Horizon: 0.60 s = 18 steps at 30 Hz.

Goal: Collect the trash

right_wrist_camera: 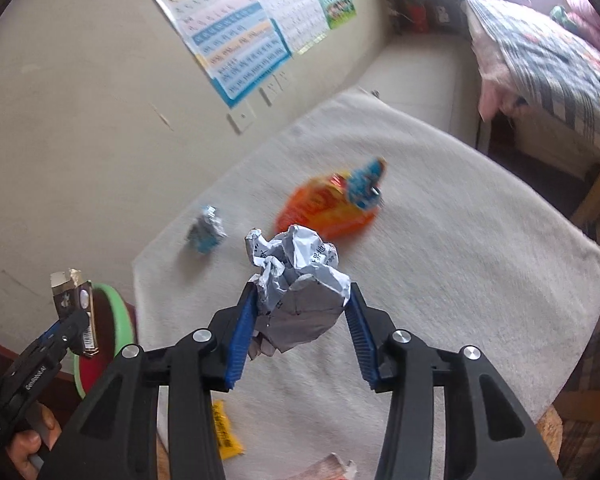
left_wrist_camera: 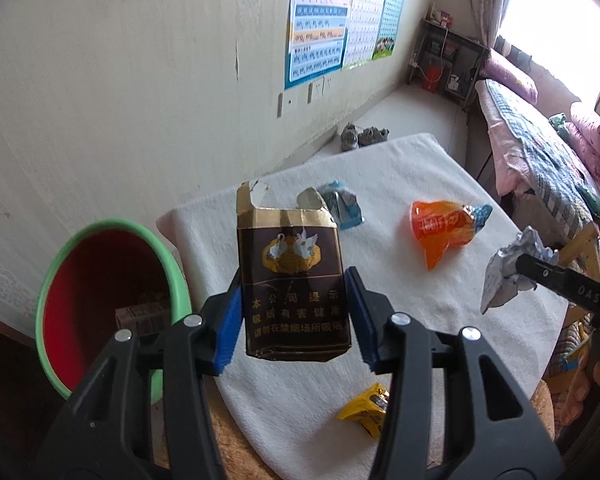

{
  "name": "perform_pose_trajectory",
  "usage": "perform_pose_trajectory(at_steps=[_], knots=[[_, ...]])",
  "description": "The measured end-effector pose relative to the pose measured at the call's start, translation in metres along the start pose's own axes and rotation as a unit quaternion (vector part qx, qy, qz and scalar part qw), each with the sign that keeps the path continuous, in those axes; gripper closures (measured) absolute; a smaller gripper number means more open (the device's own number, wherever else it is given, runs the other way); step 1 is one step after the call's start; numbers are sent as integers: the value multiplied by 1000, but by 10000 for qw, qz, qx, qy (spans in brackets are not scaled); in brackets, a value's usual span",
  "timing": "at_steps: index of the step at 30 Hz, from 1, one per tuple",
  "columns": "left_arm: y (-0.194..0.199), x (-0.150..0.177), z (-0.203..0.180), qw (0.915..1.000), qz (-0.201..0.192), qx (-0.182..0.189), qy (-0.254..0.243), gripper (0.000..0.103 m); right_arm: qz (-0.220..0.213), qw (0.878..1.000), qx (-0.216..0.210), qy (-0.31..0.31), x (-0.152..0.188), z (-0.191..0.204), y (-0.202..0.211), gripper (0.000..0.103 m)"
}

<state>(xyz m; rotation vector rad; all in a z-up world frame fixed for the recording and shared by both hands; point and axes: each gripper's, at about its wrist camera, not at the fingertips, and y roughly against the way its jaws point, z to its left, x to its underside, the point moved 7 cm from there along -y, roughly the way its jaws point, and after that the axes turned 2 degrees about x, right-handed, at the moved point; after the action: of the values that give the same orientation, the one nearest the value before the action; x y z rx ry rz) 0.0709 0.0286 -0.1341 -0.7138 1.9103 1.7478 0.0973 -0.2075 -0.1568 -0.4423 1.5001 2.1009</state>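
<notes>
My left gripper [left_wrist_camera: 296,312] is shut on a brown, torn-open cigarette pack [left_wrist_camera: 294,280] and holds it upright above the white cloth [left_wrist_camera: 400,168], just right of a green-rimmed red bin [left_wrist_camera: 100,296]. My right gripper [right_wrist_camera: 300,320] is shut on a crumpled grey paper ball [right_wrist_camera: 296,284] above the cloth [right_wrist_camera: 460,240]. The paper ball also shows at the right in the left wrist view [left_wrist_camera: 508,276]. The pack [right_wrist_camera: 74,304] and bin [right_wrist_camera: 112,328] show at the left in the right wrist view.
An orange snack bag [left_wrist_camera: 444,228], a small blue-silver wrapper [left_wrist_camera: 340,204] and a yellow wrapper [left_wrist_camera: 366,406] lie on the cloth. A box sits inside the bin. A wall with posters is behind; a bed [left_wrist_camera: 540,140] stands at the right.
</notes>
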Motion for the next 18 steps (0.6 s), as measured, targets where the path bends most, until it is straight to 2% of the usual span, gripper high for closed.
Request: perform_pose_trajectory(at_steps=[6,18], knots=[[14,-11,8,9998,-215,-34,40,57,-270,9993,-162,223,-15,26,20,59],[26,-18,37,9987,-412,-207,197,57,-409,9970,-262,608,-23,62,31,59]])
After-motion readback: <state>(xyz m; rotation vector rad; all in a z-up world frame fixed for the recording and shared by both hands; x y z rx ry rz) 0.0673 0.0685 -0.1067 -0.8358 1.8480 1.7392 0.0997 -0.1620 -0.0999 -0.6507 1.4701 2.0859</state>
